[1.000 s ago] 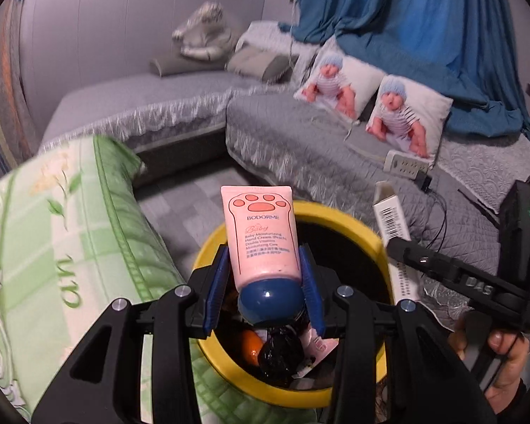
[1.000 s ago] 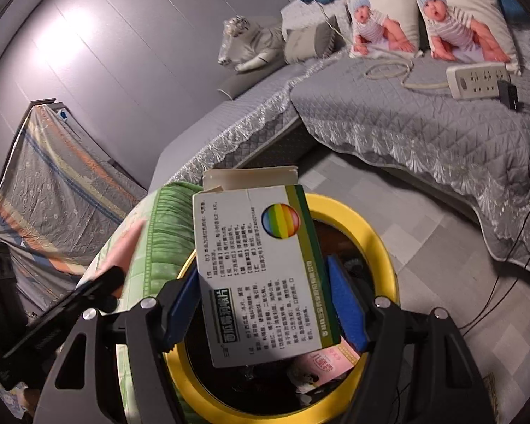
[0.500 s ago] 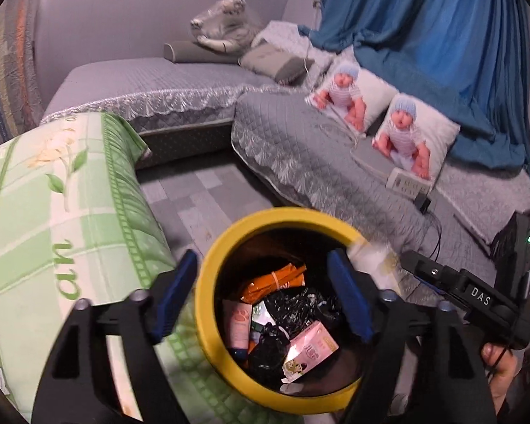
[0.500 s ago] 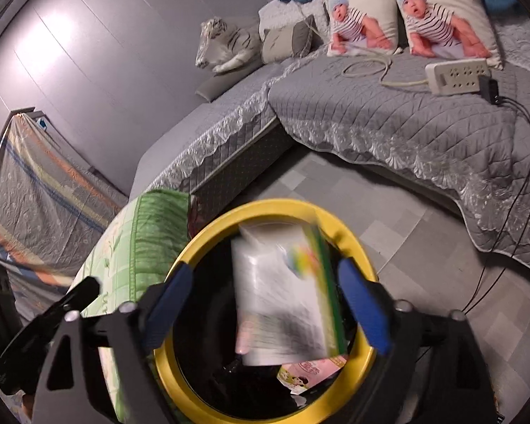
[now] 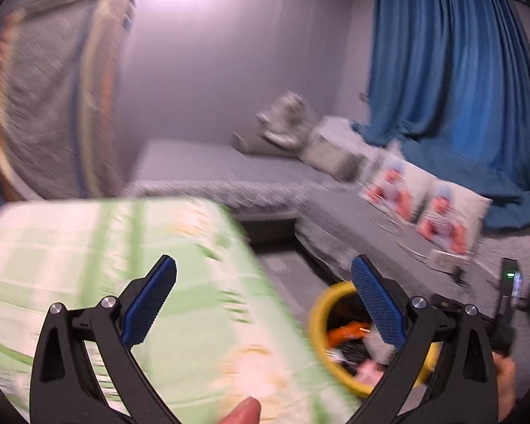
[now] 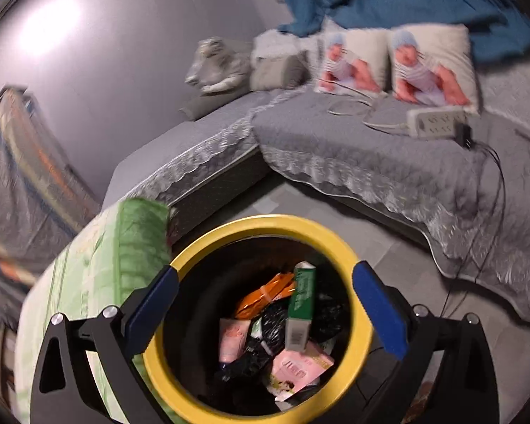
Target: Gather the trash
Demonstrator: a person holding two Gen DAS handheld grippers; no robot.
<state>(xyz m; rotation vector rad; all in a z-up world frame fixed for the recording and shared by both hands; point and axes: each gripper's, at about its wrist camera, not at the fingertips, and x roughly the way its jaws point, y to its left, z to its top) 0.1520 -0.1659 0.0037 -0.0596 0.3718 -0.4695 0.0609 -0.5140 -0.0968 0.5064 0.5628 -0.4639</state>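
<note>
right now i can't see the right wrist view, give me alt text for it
The open right tongs hang empty over a yellow-rimmed trash bin holding a green box, orange wrapper, pink packets and black plastic. A green tablecloth lies at left, a grey sofa behind.
</note>
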